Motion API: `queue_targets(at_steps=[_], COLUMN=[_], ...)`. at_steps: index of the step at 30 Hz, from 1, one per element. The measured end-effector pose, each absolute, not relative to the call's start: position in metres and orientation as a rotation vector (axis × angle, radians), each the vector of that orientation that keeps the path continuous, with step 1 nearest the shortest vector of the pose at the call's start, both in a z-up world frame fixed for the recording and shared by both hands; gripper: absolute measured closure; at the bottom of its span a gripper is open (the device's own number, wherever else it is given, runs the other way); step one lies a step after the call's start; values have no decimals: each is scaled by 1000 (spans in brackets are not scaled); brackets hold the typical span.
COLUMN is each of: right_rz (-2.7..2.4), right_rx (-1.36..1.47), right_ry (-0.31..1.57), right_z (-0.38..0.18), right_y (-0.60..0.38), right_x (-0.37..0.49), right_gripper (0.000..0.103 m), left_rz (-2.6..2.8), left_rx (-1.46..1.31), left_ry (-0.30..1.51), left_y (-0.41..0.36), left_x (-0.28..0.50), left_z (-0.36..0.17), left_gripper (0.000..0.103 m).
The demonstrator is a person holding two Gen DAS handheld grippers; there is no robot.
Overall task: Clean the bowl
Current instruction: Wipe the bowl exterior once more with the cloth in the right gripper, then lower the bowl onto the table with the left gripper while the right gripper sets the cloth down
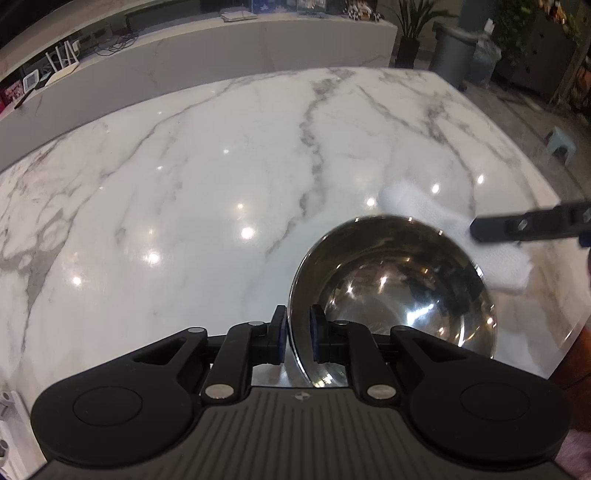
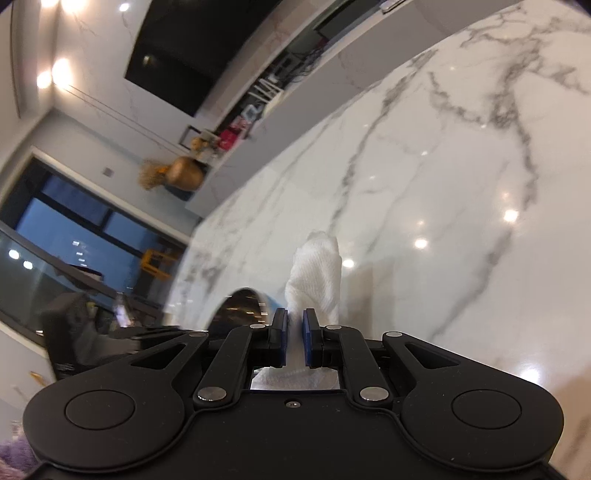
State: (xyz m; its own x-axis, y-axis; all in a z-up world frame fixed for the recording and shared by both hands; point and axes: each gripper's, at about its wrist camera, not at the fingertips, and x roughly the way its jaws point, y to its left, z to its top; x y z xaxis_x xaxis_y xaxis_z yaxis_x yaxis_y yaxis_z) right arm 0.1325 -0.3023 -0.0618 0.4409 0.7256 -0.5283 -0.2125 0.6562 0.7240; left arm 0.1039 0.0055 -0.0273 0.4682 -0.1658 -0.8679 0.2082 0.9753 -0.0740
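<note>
Glossy white marble table with grey veins [image 1: 221,166] mostly bare; grey bin [image 1: 452,51] and potted plant [image 1: 410,33] beyond far edge. Shiny round steel bowl [image 1: 399,288] tilted at near right of table. Left gripper [image 1: 298,336] angled down – jaws clamped on bowl rim. Right gripper [image 2: 294,339] reaches in from the right, pinching crumpled white paper towel [image 2: 317,273] just beyond bowl rim.

No text, label, brand or number can be read in either view; the small items in the background are too blurred.
</note>
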Motion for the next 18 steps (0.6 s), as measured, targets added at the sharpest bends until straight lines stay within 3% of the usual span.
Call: queue_targets(at_steps=[2, 13, 18], right_rz=[595, 431, 386], right_rx=[574, 280, 255], right_ry=[956, 971, 989], right_z=[-62, -56, -61], right_y=[-299, -268, -261], right_x=[130, 110, 108], right_gripper=[94, 94, 93], left_rz=[-224, -172, -162], left_rx=[20, -62, -110], left_ry=[1043, 981, 962], left_y=[8, 19, 22], left_x=[103, 93, 84], left_z=[-24, -12, -6], left_gripper=[91, 60, 52])
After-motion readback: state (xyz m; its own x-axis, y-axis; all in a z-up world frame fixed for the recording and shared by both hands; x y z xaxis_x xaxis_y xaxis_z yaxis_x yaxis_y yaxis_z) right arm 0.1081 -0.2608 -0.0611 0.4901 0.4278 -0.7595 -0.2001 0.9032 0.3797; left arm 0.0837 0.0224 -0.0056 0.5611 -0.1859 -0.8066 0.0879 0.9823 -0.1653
